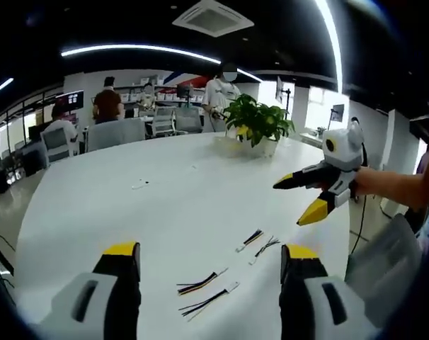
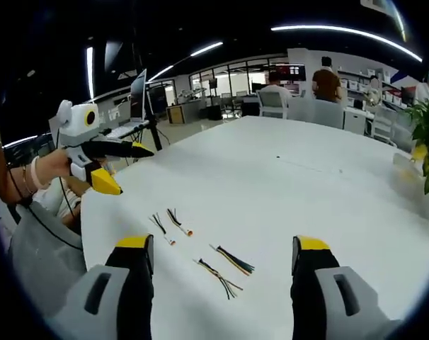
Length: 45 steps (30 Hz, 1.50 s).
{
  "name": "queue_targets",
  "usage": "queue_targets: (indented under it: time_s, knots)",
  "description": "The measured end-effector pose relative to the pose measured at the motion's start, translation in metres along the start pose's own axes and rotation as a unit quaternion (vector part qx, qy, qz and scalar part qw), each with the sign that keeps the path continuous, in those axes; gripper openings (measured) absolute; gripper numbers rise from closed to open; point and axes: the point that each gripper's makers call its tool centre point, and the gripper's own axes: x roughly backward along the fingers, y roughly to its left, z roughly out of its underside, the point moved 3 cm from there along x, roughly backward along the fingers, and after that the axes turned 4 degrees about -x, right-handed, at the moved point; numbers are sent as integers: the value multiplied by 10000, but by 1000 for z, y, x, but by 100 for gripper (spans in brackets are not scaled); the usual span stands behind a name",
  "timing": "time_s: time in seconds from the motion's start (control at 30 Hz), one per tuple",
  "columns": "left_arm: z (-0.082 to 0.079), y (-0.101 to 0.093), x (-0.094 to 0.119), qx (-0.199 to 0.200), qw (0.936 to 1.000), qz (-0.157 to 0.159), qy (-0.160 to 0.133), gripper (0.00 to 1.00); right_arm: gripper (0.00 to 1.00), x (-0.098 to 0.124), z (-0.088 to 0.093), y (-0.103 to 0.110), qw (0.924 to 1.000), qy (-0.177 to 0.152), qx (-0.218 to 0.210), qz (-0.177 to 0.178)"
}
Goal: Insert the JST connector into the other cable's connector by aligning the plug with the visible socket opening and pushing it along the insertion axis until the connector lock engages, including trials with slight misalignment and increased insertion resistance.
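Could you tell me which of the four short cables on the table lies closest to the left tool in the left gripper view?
The yellow-black cable, nearest the left tool; the white-plugged one lies beside it, the other two farther right.

Each gripper, the left gripper (image 1: 209,265) and the right gripper (image 2: 224,258), has grey housings ending in black fingers (image 1: 120,273) with yellow tips, a white head, and a thin black cable trailing behind.

Left tool (image 1: 209,263) and right tool (image 2: 223,255) are held with jaws spread wide, nothing gripped. Each is seen from the other's camera: the right (image 1: 303,197), the left (image 2: 126,170), raised in a hand (image 2: 50,166).
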Motion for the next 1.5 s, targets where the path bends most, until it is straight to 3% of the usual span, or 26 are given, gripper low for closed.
queue_targets:
  time_s: [0.47, 0.97, 1.33, 1.5]
  knots:
    - [-1, 11, -13, 33, 10000, 16, -35, 78, 78, -8, 5, -8, 9999, 135, 56, -42]
    - [9, 21, -27, 3, 9999, 0, 111, 77, 77, -20, 11, -18, 9994, 296, 118, -120]
    - [18, 25, -41, -60, 9997, 69, 208, 74, 70, -31, 11, -26, 9992, 245, 287, -154]
    - [21, 25, -47, -149, 9996, 126, 209, 67, 59, -35, 10, -24, 9991, 151, 315, -256]
